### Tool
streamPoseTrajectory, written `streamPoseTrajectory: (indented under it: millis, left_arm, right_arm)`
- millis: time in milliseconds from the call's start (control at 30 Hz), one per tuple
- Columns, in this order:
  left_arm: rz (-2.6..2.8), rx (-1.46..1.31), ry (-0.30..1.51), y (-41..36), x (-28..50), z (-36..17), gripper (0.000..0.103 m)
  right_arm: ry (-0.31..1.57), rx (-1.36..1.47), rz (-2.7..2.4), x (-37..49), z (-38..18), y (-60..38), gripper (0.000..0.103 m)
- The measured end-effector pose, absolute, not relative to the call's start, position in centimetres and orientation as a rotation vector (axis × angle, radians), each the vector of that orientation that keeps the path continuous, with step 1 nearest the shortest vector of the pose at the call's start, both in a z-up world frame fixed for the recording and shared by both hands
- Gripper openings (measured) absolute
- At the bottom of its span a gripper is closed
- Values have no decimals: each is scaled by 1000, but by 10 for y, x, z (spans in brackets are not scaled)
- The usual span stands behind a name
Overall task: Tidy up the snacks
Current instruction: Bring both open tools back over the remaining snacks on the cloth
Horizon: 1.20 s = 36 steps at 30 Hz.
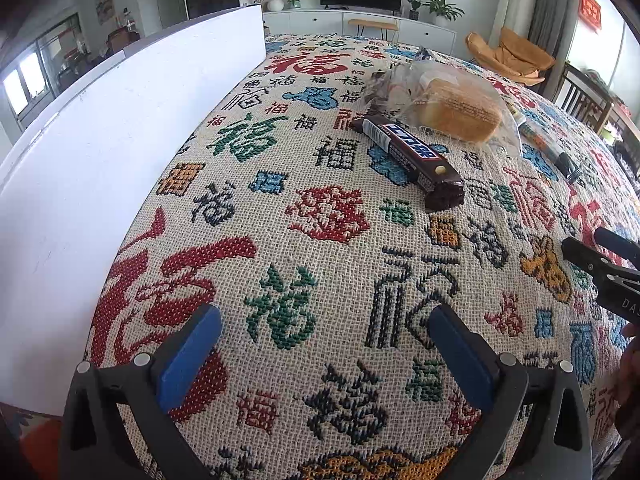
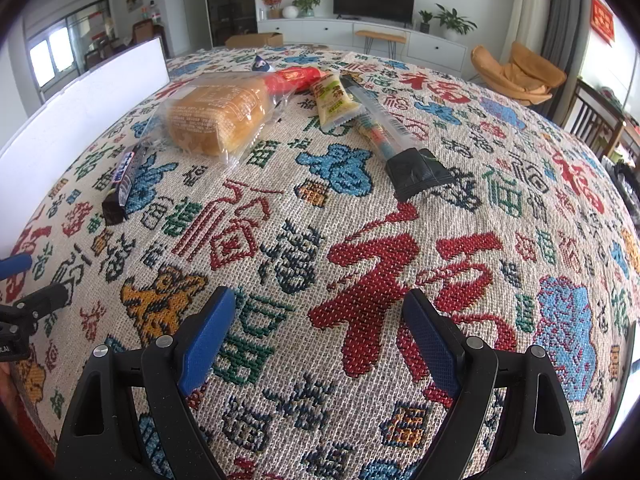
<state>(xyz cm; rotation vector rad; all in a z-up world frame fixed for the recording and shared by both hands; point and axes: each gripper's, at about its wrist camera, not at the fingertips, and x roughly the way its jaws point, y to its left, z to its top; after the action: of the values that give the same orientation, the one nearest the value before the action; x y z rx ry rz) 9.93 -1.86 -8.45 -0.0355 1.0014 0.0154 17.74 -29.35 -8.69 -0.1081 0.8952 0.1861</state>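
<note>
Evidently nothing is yet sorted: all the snacks lie loose on the patterned tablecloth (image 2: 360, 264), and I hold none of them. My left gripper (image 1: 324, 332) hovers above bare cloth with its jaws spread wide and nothing between the blue pads (image 1: 188, 360); my right gripper (image 2: 320, 320) is likewise spread and empty.

The snacks lie in a loose cluster on the far half of the table, well apart from both grippers. The chocolate bar (image 1: 408, 156) lies flat at the near left of the cluster, one end just beside the bagged bread (image 1: 452, 108); in the left view its long axis runs diagonally, from far-left to near-right, with a crimped end towards me. The bread (image 2: 218, 116) rests in its clear wrapper, its length running away and to the right. Behind it a red packet (image 2: 294, 78) lies crosswise, partly hidden. To the right, a pale green sachet (image 2: 334, 100) points roughly away from me, and a long clear stick pack (image 2: 384, 128) beside it slants from far-left to near-right, its black end (image 2: 418, 174) nearest my right gripper.

A white board (image 1: 100, 160) stands along the left edge. No bin or tray is visible, so where the snacks belong I cannot tell. By my judgement, the whole task remains.
</note>
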Motion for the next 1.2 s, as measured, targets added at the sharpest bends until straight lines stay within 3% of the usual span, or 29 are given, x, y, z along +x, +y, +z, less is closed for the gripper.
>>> streamPoseTrajectory:
  millis: [1200]
  left_arm:
    - [22,-23,1002,-20,100,-85,103]
  right_arm:
    - [889,-87,189,184,-84,-295,88]
